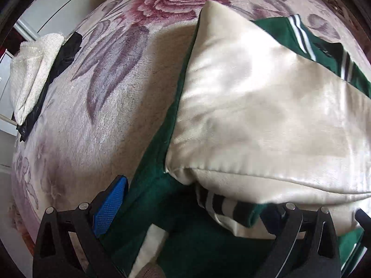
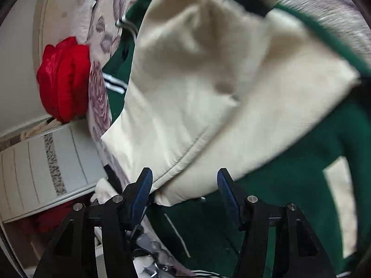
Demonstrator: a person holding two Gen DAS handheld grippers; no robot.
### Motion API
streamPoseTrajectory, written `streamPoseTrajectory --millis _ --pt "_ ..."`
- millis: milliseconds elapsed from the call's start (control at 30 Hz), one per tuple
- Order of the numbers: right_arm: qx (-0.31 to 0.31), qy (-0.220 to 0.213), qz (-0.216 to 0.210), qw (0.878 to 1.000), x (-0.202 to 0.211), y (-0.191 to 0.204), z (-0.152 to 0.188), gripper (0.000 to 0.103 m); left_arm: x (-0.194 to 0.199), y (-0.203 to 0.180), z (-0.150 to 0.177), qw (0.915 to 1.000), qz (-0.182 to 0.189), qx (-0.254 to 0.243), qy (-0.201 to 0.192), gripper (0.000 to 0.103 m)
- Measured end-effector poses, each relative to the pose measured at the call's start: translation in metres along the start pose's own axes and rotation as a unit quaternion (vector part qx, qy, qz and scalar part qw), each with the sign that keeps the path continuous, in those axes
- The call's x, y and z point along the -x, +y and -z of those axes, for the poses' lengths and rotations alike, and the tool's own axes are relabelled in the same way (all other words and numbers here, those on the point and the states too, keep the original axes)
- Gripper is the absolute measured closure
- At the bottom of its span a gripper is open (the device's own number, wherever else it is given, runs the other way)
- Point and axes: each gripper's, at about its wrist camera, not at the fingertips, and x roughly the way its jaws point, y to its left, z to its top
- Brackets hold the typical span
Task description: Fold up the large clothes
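Observation:
A dark green jacket [image 1: 162, 153] with cream sleeves and black-and-white striped trim lies on a floral blanket [image 1: 104, 97]. One cream sleeve [image 1: 255, 106] is folded across its body. My left gripper [image 1: 197, 199] points steeply down over the jacket's near edge. Its jaws are open wide, with a striped cuff [image 1: 222, 206] lying below and between them. In the right wrist view the same cream sleeve [image 2: 197, 92] fills the middle. My right gripper [image 2: 184, 173] is open, and the sleeve's stitched lower edge sits between the blue pads [image 2: 141, 192] without being pinched.
A white fluffy cloth [image 1: 34, 74] and a black item [image 1: 65, 55] lie at the bed's far left edge. A red cushion [image 2: 65, 78] and a white ribbed cabinet [image 2: 46, 166] stand beside the bed. Grey knit fabric [image 2: 336, 11] shows at the upper right.

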Motion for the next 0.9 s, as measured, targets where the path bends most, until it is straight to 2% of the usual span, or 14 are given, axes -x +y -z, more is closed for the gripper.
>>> streamPoseTrajectory --millis 67,167,233,333,400,433,467,500,567,633,700,733,800,900 --pt "-0.024 0.005 0.004 1.0 -0.038 -0.002 -0.012 0.043 -0.006 0.009 -0.002 0.9998 -0.017 0.008 0.0 0.0" --pt "-0.089 -0.031 -0.029 0.995 -0.055 -0.006 -0.014 0.1 -0.011 0.032 -0.006 0.9987 -0.029 0.041 -0.008 0.0" --pt "-0.08 -0.06 -0.07 0.992 -0.04 0.012 -0.017 0.1 -0.019 0.054 -0.009 0.9968 -0.014 0.078 0.0 0.0" --pt "-0.012 -0.079 -0.071 0.994 -0.015 0.047 0.004 0.1 -0.026 0.071 -0.009 0.9945 -0.001 0.104 0.009 0.0" --pt "0.002 -0.041 0.011 0.999 -0.024 0.041 0.012 0.098 -0.026 0.075 -0.009 0.995 0.001 0.099 0.012 0.0" --pt "-0.001 -0.017 0.036 0.999 -0.032 0.029 0.014 0.098 -0.025 0.076 -0.009 0.9956 0.0 0.093 0.012 0.0" --pt "-0.011 0.019 0.05 0.999 -0.039 0.014 0.016 0.089 -0.023 0.077 -0.007 0.9964 0.002 0.083 0.017 0.0" --pt "-0.025 0.063 0.067 0.995 -0.049 0.001 0.016 0.085 -0.019 0.078 -0.004 0.9969 0.004 0.076 0.021 0.0" --pt "-0.044 0.082 0.044 0.995 -0.045 -0.013 0.021 0.083 -0.008 0.08 0.005 0.998 0.008 0.054 0.032 0.0" --pt "-0.012 0.063 0.063 0.996 -0.013 -0.011 0.024 0.075 0.01 0.083 0.019 0.9992 0.003 0.021 0.035 0.0" --pt "0.027 0.011 0.094 0.995 0.026 0.0 0.018 0.051 0.028 0.085 0.028 0.9994 -0.018 -0.011 0.028 0.0" --pt "0.041 -0.017 0.105 0.993 0.044 0.004 0.014 0.047 0.034 0.087 0.031 0.9992 -0.027 -0.018 0.025 0.0" --pt "0.07 -0.056 0.114 0.989 0.063 0.023 -0.015 0.045 0.051 0.091 0.028 0.9993 -0.032 -0.016 0.001 0.0" --pt "0.099 -0.089 0.118 0.984 0.086 0.021 -0.044 0.045 0.068 0.084 -0.004 0.9984 -0.023 0.003 -0.051 0.0"
